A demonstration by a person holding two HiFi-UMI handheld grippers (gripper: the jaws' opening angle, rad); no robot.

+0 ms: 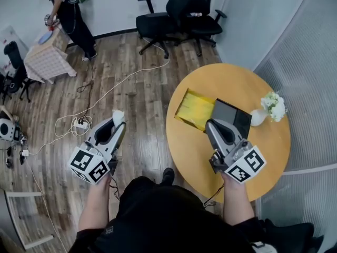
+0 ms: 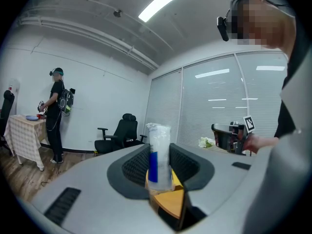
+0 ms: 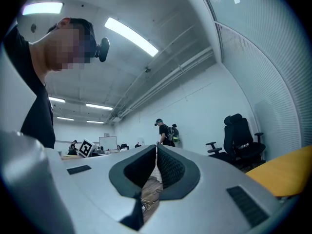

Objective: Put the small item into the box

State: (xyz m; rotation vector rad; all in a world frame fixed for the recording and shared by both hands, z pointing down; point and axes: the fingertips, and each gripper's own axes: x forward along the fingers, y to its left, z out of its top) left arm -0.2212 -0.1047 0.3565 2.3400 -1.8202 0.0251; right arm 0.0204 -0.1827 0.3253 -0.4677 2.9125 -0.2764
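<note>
A small white packet with a blue stripe stands upright between the jaws of my left gripper, which is shut on it. In the head view that gripper hangs over the wooden floor, left of the round yellow table, with the packet poking out at its tip. The box lies open on the table, with a yellow inside and a dark half. My right gripper hovers over the table just in front of the box. Its jaws meet at the tips and hold nothing.
A white vase of flowers stands on the table right of the box. Cables and a power strip lie on the floor. Black office chairs stand at the back. A person stands by a small checked table.
</note>
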